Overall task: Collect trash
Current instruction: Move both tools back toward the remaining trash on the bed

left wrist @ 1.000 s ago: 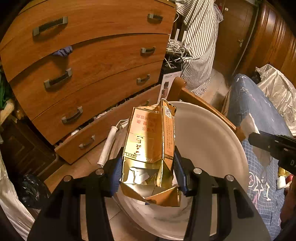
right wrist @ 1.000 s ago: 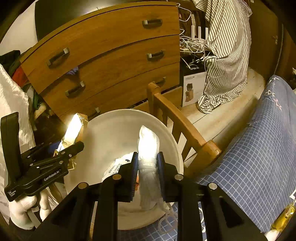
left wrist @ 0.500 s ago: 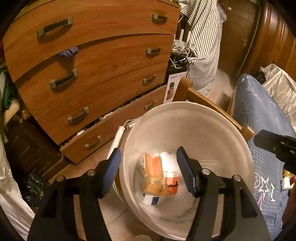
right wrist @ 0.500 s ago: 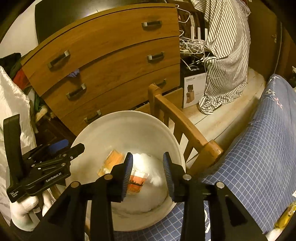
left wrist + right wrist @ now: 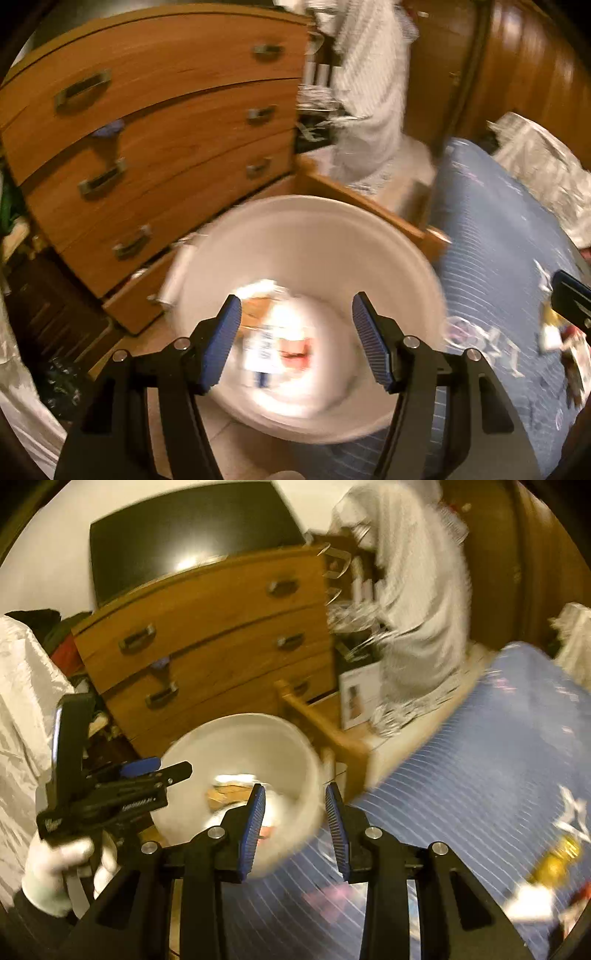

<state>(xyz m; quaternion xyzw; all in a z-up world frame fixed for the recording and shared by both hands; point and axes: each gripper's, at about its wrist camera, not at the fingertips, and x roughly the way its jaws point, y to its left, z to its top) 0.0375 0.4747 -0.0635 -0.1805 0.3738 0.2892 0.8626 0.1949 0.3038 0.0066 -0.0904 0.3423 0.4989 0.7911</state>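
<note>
A white round bin (image 5: 314,229) stands by the bed, with a crushed gold carton and white wrappers (image 5: 280,343) lying inside. My left gripper (image 5: 295,306) hangs open above the bin's near side, nothing between its blue pads. My right gripper (image 5: 295,790) is open and empty over the bin's (image 5: 240,734) near right rim and the edge of the blue bed cover (image 5: 480,757). In the right wrist view a white-gloved hand (image 5: 55,860) holds the left gripper (image 5: 166,768) left of the bin. More litter, one piece yellow (image 5: 554,864), lies on the cover at the right. Both views are motion-blurred.
A wooden chest of drawers (image 5: 166,147) stands behind the bin, its bottom drawer ajar. A wooden chair frame (image 5: 321,731) sits between bin and bed. A striped garment (image 5: 369,92) hangs at the back. White plastic sheeting (image 5: 26,686) lies at the left.
The left gripper let go of the gold carton and the right of a white bundle; both now lie in the bin. Both grippers opened, then swung right toward the bed cover.
</note>
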